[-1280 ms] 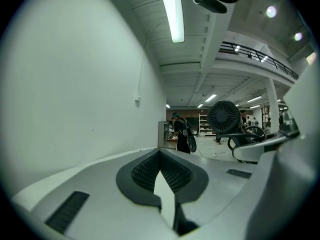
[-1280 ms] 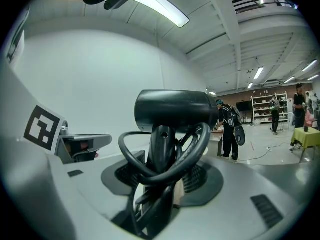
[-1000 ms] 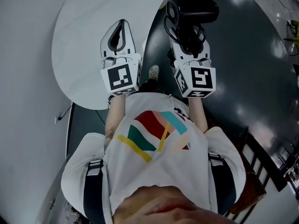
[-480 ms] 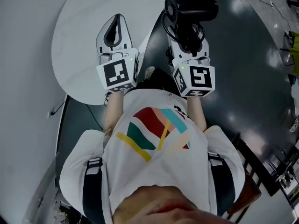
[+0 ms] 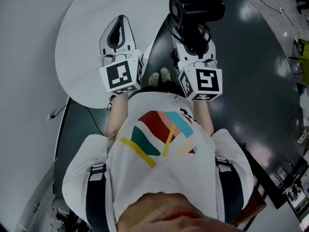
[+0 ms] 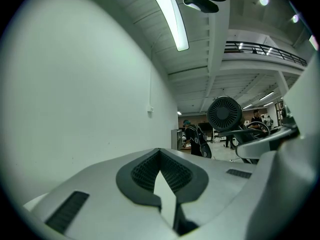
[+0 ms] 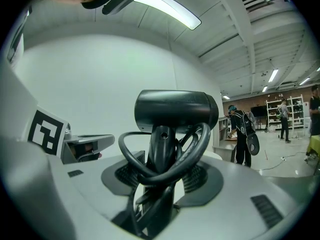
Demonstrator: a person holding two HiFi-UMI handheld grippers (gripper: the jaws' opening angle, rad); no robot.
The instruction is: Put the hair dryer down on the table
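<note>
right gripper stays clamped on the hair dryer, nudged slightly up-frame, still right of the table; left gripper jaws together, empty. not down yet.

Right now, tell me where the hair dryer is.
Head view, top centre: the hair dryer is clamped in the right hand-held gripper, just right of the white table.
</note>
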